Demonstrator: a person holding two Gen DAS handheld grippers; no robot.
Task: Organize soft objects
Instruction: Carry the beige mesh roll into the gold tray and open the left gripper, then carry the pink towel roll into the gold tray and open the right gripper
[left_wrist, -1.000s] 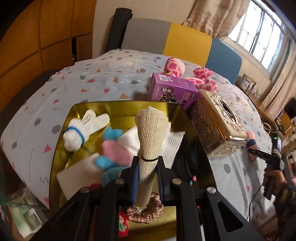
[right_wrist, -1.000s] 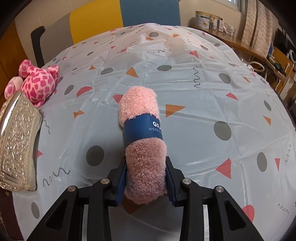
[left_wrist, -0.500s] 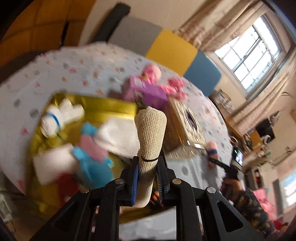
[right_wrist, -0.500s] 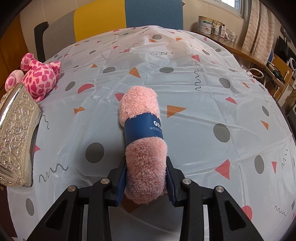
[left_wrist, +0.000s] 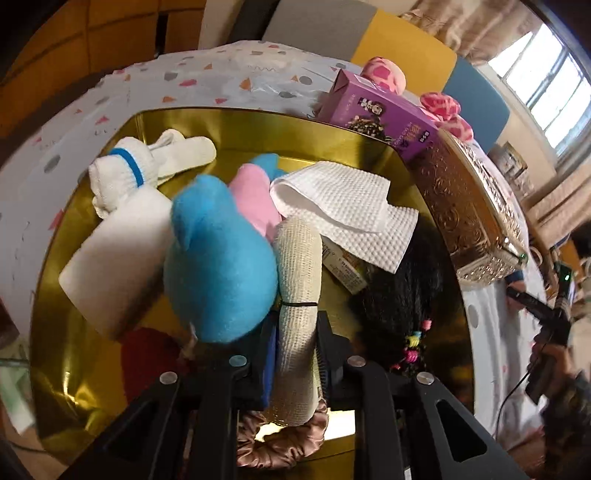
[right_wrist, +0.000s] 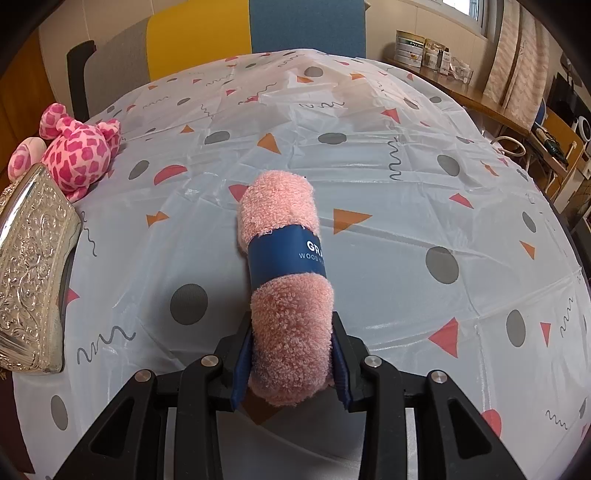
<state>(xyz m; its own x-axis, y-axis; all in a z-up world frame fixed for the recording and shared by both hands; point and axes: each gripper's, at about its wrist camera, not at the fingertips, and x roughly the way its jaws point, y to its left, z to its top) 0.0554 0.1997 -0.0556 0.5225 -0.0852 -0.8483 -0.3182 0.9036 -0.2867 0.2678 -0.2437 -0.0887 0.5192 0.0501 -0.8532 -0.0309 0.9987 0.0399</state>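
Observation:
My left gripper (left_wrist: 295, 332) hangs low inside the gold tray (left_wrist: 221, 114) with a beige mesh roll (left_wrist: 299, 266) between its jaws. The jaws are opening, but the pads still touch the roll. The roll's tip lies between a blue plush (left_wrist: 218, 266) and a white waffle cloth (left_wrist: 343, 206). A pink plush (left_wrist: 255, 195), a white rolled sock with a blue band (left_wrist: 122, 173) and a brown scrunchie (left_wrist: 280, 443) also lie in the tray. My right gripper (right_wrist: 291, 325) is shut on a pink towel roll with a blue paper band (right_wrist: 284, 266), held just above the patterned tablecloth (right_wrist: 406, 184).
A purple box (left_wrist: 376, 110) and an ornate metal box (left_wrist: 469, 206) stand along the tray's far right side. A pink spotted plush (right_wrist: 77, 155) sits beside the metal box (right_wrist: 33, 266). Black hair with coloured beads (left_wrist: 399, 295) and a white block (left_wrist: 118, 251) lie in the tray.
My left gripper has swung and then dropped into the tray, so the plush toys and cloth now sit close around the beige roll. The right gripper and its towel have stayed put.

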